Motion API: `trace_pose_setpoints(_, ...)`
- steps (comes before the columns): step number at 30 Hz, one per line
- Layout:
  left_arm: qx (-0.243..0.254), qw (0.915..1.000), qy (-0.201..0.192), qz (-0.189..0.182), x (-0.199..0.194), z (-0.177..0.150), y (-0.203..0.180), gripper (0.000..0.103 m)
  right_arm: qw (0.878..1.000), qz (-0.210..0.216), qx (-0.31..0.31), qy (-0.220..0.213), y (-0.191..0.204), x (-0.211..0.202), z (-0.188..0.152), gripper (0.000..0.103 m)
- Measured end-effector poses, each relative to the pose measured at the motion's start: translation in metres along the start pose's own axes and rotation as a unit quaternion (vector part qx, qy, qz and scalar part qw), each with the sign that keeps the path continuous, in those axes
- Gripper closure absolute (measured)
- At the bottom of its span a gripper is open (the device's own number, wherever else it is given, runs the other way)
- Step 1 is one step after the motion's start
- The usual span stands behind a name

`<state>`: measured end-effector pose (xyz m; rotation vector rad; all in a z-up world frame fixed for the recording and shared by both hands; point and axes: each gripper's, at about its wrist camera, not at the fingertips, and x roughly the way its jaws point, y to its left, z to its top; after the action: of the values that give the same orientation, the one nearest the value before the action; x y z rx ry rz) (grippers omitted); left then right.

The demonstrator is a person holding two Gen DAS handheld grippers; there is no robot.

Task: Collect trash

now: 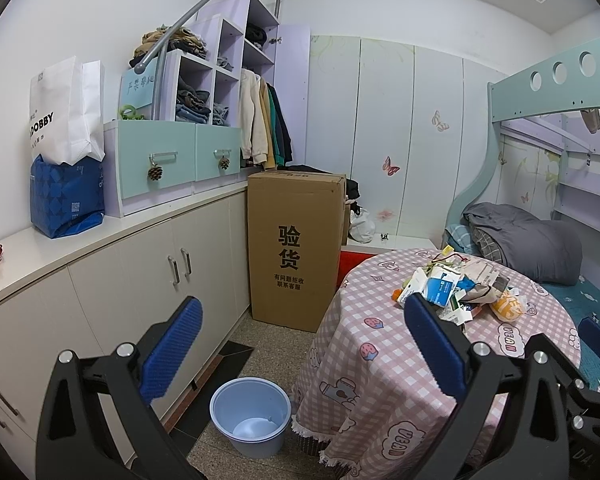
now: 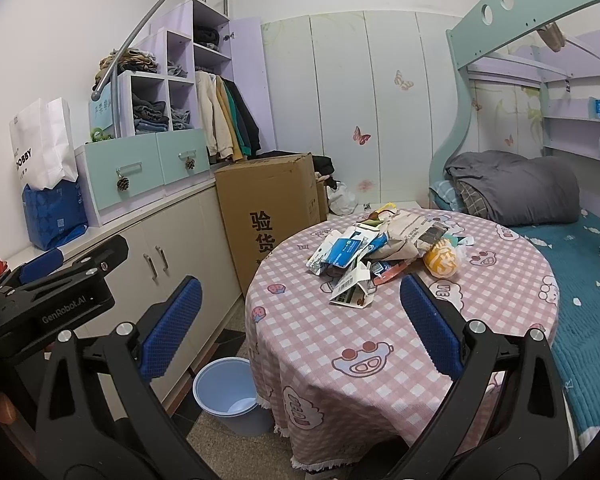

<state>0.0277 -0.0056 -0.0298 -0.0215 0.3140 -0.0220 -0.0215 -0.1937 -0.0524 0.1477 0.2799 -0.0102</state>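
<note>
A heap of trash (image 1: 452, 288) (image 2: 376, 252) lies on the round table with a pink checked cloth (image 1: 380, 364) (image 2: 380, 340): blue-and-white cartons, crumpled paper and an orange wrapper (image 2: 442, 260). On the floor to the table's left stands a light blue bucket (image 1: 252, 412) (image 2: 224, 388), holding nothing I can see. My left gripper (image 1: 300, 344) is open and holds nothing, above the floor left of the table. My right gripper (image 2: 300, 324) is open and holds nothing, over the table's near side, short of the heap.
A tall cardboard box (image 1: 296, 248) stands beyond the bucket against a long low cabinet (image 1: 140, 280). A bunk bed with a grey quilt (image 2: 520, 196) borders the table on the right. The left gripper's black body (image 2: 52, 300) shows at the left of the right wrist view.
</note>
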Motion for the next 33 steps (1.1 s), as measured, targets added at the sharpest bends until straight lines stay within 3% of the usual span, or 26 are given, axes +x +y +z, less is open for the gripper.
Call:
trace_pose_setpoints(25,0.011,0.9996,0.025,-0.002,0.012,-0.007,-0.008,0.004,0.999,-0.003,0.026,0.027,-0.015,0.014,-0.002,0.006)
trace_pose_setpoints(33,0.038,0.9964,0.065,-0.04,0.044,-0.011,-0.037,0.004,0.997,-0.04,0.049,0.036,-0.045,0.03,-0.005,0.006)
